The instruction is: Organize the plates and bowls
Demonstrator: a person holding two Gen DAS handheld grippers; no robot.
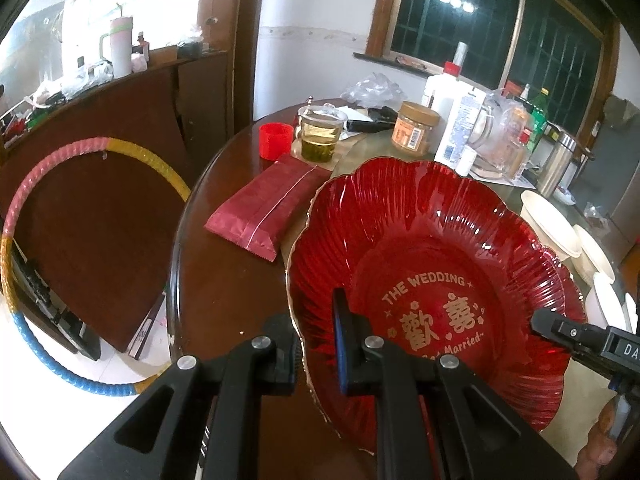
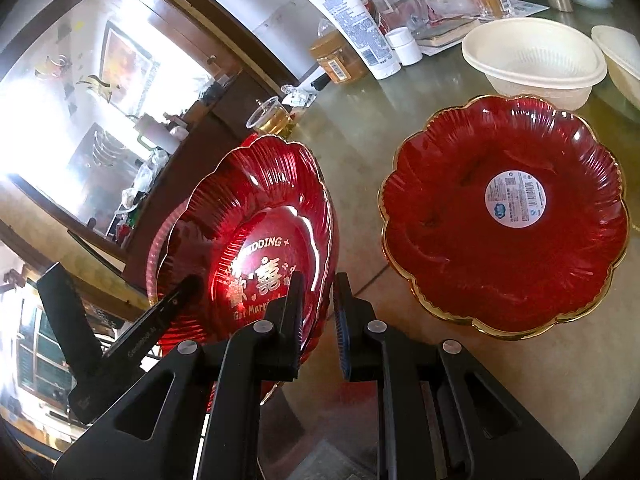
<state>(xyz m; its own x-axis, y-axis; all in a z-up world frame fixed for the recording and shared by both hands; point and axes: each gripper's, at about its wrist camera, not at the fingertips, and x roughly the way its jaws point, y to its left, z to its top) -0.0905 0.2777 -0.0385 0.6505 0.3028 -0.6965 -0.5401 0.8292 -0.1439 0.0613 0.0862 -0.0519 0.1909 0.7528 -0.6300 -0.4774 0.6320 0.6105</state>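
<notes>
Bowls [image 2: 534, 60] behind plate [image 2: 508, 212] (touching)

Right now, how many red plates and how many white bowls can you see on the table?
Red plates: 2, one held at its rim by both grippers, one lying on the table.
White bowls: 2, and at the edge of the right wrist view.
Total: 4
</notes>
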